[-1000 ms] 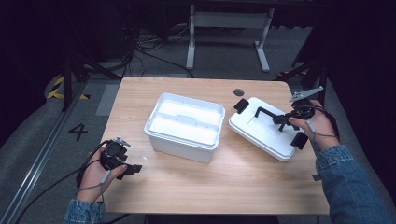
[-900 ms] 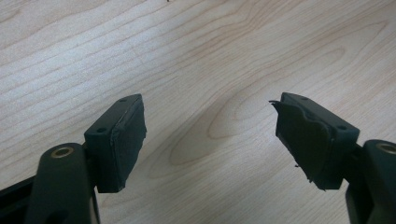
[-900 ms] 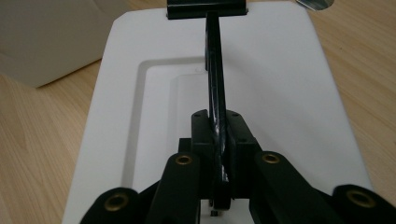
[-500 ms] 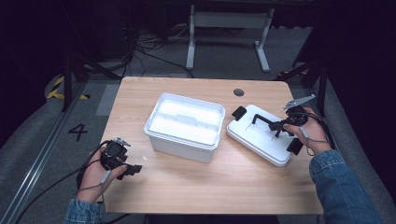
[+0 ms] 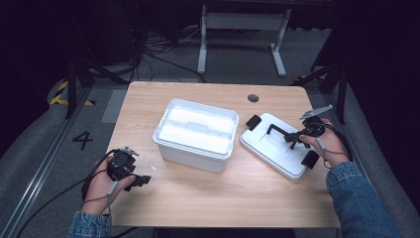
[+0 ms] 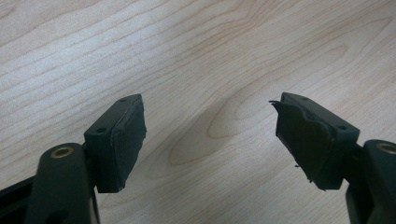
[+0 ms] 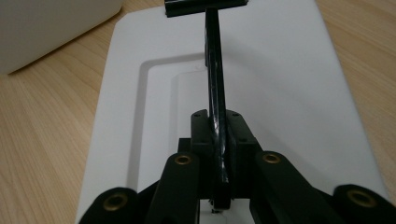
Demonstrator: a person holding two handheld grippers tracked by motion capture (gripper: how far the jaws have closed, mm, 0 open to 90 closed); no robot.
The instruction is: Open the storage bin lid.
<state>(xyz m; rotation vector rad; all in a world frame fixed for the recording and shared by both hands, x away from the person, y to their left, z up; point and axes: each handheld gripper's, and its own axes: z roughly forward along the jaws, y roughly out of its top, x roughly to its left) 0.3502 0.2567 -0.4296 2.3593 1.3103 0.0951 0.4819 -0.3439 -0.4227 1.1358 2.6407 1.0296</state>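
Observation:
An open white box stands in the middle of the wooden table. Its white lid lies slantwise just right of it, with black latches at two ends and a black handle on top. My right gripper is shut on that handle. In the right gripper view the handle bar runs up from between the jaws of the right gripper across the lid, with the box's wall at the upper left. My left gripper is open near the table's front left, with bare wood between its pads.
A small black grommet sits in the table top near the back edge. Beyond the table stands a white metal frame, with cables on the floor. Bare wood stretches along the front between the two hands.
My right gripper has carried the lid by its handle a little to the left and nearer, closer to the box. The left gripper has stayed put.

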